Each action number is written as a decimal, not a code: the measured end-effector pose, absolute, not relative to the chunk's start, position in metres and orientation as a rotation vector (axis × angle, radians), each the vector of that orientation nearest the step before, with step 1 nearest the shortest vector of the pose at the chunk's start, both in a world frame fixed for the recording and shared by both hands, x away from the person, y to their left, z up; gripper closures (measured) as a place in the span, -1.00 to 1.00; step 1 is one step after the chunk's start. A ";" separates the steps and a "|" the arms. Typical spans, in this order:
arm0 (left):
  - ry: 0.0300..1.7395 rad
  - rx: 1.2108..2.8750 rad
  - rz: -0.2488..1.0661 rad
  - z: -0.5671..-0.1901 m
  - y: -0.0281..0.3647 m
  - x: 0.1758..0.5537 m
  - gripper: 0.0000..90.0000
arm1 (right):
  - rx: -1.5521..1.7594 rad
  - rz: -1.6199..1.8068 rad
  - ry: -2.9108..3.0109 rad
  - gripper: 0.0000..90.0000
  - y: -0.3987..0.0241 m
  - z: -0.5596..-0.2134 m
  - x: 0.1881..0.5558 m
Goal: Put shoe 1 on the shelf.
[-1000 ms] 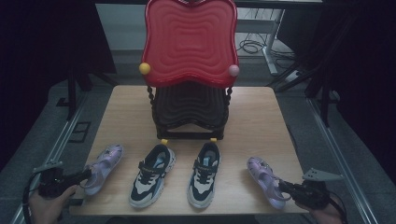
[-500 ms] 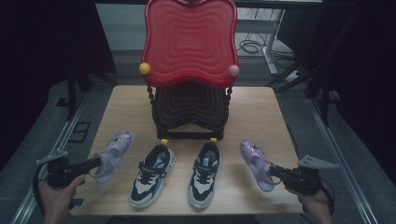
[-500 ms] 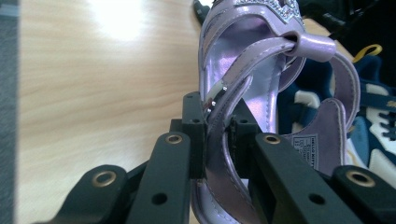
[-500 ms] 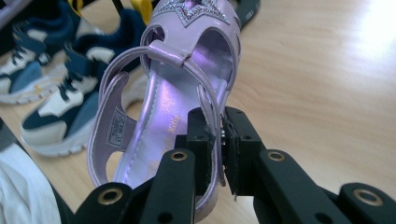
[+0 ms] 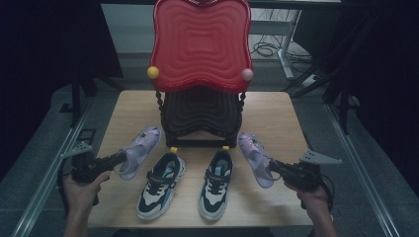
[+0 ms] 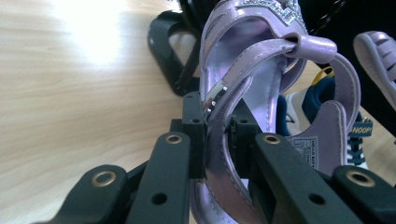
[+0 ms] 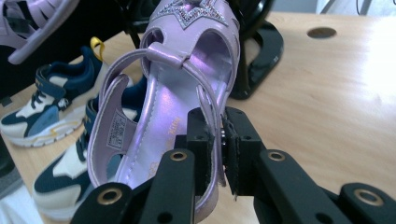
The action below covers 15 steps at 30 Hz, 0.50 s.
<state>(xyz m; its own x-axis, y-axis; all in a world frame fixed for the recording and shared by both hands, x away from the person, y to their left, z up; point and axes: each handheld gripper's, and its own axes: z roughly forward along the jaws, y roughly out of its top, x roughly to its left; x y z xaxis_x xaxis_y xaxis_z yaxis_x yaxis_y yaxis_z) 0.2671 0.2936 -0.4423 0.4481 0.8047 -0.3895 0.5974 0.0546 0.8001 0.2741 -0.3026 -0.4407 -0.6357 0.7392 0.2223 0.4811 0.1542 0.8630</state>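
Each gripper's fingers clamp a sandal strap, left sandal (image 5: pixel 140 151) & right sandal (image 5: pixel 254 158) toes pointing toward rack (image 5: pixel 200 118), seemingly lifted off bench (image 5: pixel 276 118).

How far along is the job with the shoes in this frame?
Both purple sandals are picked up: the left gripper is clamped on the left sandal, the right gripper on the right sandal, both held near the black rack under the red tray. Neither is placed yet. The two sneakers sit untouched on the table.
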 end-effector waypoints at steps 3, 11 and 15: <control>1.224 1.633 0.241 -0.440 0.287 0.274 0.80 | 1.164 1.490 2.180 0.79 -0.292 -0.438 0.282; 1.194 1.627 0.232 -0.433 0.276 0.287 0.80 | 1.149 1.513 2.165 0.79 -0.273 -0.432 0.297; 1.187 1.622 0.230 -0.432 0.271 0.291 0.79 | 1.158 1.526 2.154 0.79 -0.266 -0.430 0.302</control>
